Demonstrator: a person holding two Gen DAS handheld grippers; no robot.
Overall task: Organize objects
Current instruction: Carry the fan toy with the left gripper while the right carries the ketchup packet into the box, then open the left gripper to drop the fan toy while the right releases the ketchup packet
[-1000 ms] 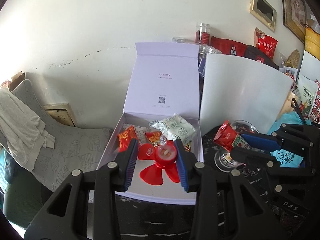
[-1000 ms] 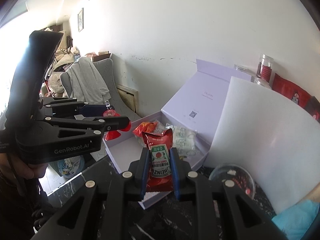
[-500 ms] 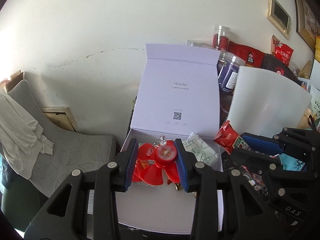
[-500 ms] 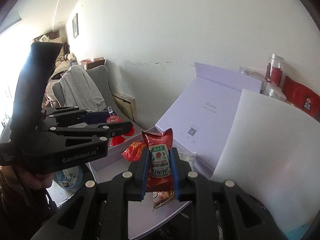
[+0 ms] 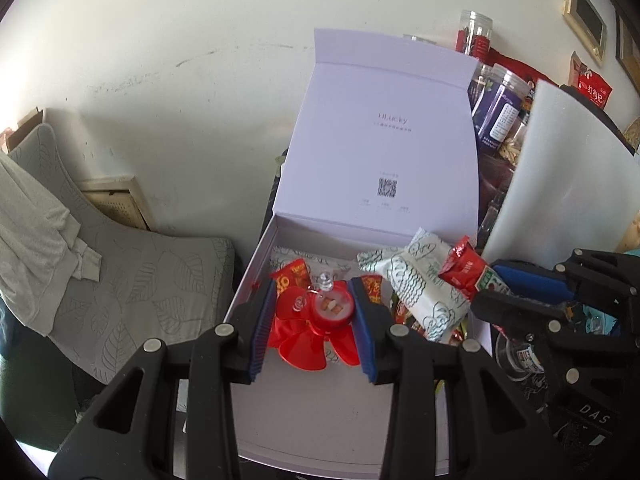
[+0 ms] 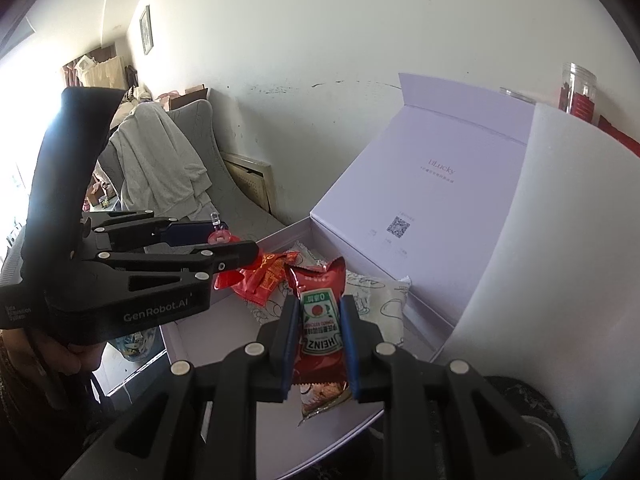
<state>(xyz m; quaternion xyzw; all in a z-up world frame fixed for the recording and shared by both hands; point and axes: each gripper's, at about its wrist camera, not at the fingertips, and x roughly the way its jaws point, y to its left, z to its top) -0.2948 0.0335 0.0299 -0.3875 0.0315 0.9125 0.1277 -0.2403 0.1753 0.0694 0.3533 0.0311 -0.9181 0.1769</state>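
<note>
The left tongs (image 5: 314, 318) are clenched on a small red fan (image 5: 320, 320), the blue pads pressing either side of its round hub while the translucent blades fan out below and to the left. The fan hangs over the inside of an open lilac box (image 5: 304, 432), toward the box's left wall. The right tongs (image 6: 320, 340) are clamped on a red ketchup sachet (image 6: 320, 320), which stands upright between the pads with its green label facing the camera, upside down. This sachet hangs over the box's near right part.

Inside the box, by the back wall, lie an orange-red snack packet (image 5: 294, 276) and a white pouch with green drawings (image 5: 416, 284), the pouch leaning over the right wall. More small wrappers lie under it. The front of the box floor is bare. The lid (image 5: 388, 132) stands upright at the back, with a small printed name and a square code on its inner face.

The box sits on a dark marbled counter (image 5: 576, 420). A white foam sheet (image 5: 568, 176) stands just to the right of the box. Behind it are clear jars (image 5: 500, 108) and red bags against the wall. To the left of the counter is a grey chair (image 5: 132, 280) with a pale cloth (image 5: 28, 236) draped over it.
</note>
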